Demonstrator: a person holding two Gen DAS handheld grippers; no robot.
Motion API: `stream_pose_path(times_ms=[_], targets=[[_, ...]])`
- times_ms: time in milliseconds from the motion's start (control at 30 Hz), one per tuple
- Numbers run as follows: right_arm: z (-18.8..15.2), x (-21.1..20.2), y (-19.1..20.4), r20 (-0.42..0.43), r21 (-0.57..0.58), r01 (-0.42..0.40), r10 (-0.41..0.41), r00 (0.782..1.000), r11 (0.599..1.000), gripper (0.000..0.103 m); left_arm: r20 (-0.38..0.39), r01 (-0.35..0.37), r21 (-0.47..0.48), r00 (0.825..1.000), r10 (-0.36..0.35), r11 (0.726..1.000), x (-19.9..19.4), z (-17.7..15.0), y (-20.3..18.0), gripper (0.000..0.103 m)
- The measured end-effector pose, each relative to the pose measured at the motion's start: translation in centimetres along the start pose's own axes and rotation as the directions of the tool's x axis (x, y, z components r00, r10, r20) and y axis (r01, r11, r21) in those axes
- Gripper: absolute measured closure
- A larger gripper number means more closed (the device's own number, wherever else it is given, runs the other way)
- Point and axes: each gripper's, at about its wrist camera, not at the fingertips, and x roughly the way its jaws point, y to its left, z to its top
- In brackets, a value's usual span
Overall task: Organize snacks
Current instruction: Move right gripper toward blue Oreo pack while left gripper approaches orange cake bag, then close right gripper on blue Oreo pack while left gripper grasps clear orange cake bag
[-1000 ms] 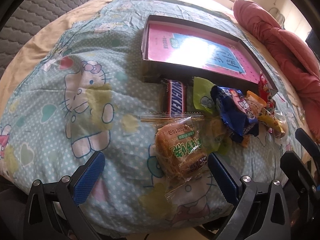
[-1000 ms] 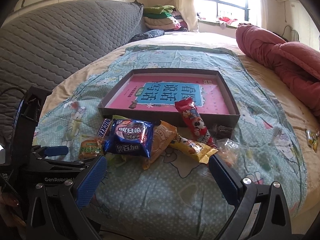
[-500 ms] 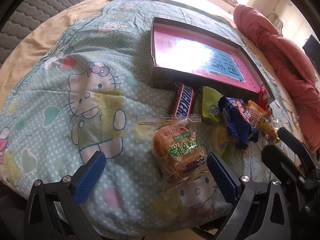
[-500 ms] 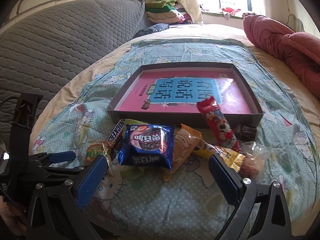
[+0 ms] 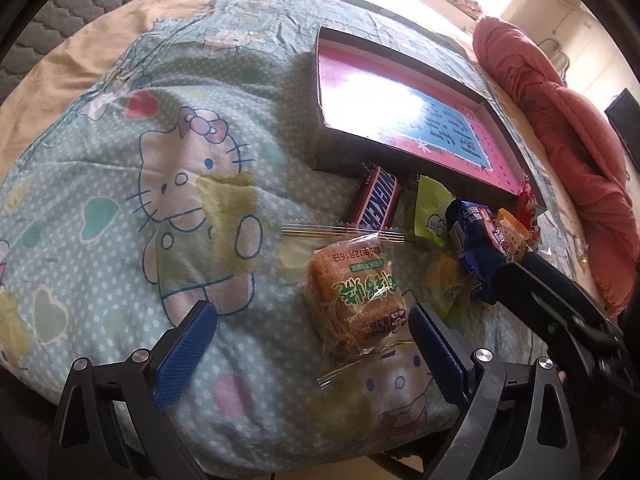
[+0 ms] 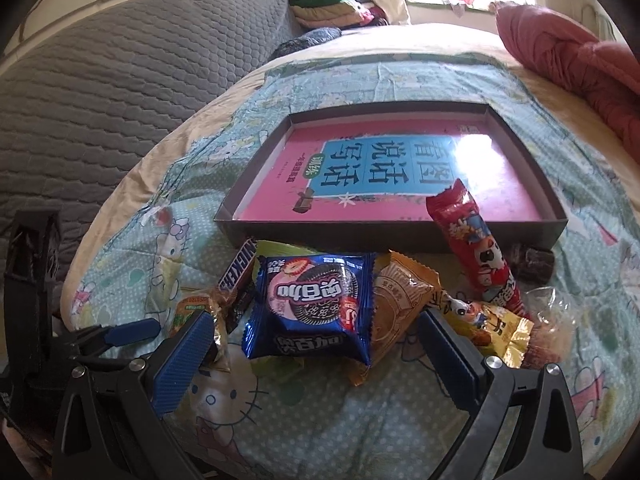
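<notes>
A pile of snacks lies on the Hello Kitty sheet in front of a shallow dark box [image 6: 392, 236] with a pink book inside. My left gripper [image 5: 312, 344] is open low over the sheet; a clear-wrapped bread cake [image 5: 356, 300] lies between its pads, near the right one. A Snickers bar [image 5: 376, 202] lies beyond. My right gripper [image 6: 316, 346] is open, its pads on either side of a blue Oreo pack [image 6: 316, 304]. An orange packet [image 6: 400, 304], a red stick pack [image 6: 476, 252] and a yellow packet [image 6: 492, 324] lie to the right.
A red quilt [image 6: 580, 64] lies at the right of the bed. A grey padded headboard [image 6: 120, 80] rises at the left. Folded clothes [image 6: 332, 8] sit at the back by the window. A small brown candy [image 6: 532, 264] lies by the box's near right corner.
Both grippers have moved forward and lower toward the snack pile. The bread cake and the Oreo pack now sit closer between the pads. No snack has moved.
</notes>
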Motion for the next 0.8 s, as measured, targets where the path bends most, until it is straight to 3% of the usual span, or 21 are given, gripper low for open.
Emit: stream_pose_path(times_ms=[167,367,567,667,800], targets=[[0.4,1.0,-0.8,-0.033,0.026,0.010,-0.010,0.999,1.000,0.008,0.001,0.000,0.003,1.000,0.000,1.000,-0.2,-0.1,0.1,0.006],[0.9,1.6,0.0,-0.031,-0.039,0.019,-0.020,0.999,0.999,0.022,0.002,-0.025,0.023,1.000,0.025,0.999,-0.1,-0.1,-0.2,0.006],[0.7,2.1,-0.6,-0.061,-0.040,0.001,-0.003,0.998,0.999,0.024,0.013,-0.076,0.057,0.997,0.075,0.995,0.6,-0.2,-1.8,0.008],[0.7,1.6,-0.2,-0.039,-0.078,-0.010,0.007,0.999,0.997,0.035,0.022,-0.086,0.083,0.996,0.085,0.993,0.6,-0.3,-2.8,0.018],[0.7,1.3,0.1,-0.030,-0.100,-0.014,0.011,0.999,0.995,0.038,0.039,-0.076,0.117,0.997,0.072,0.990,0.3,-0.3,-3.6,0.048]])
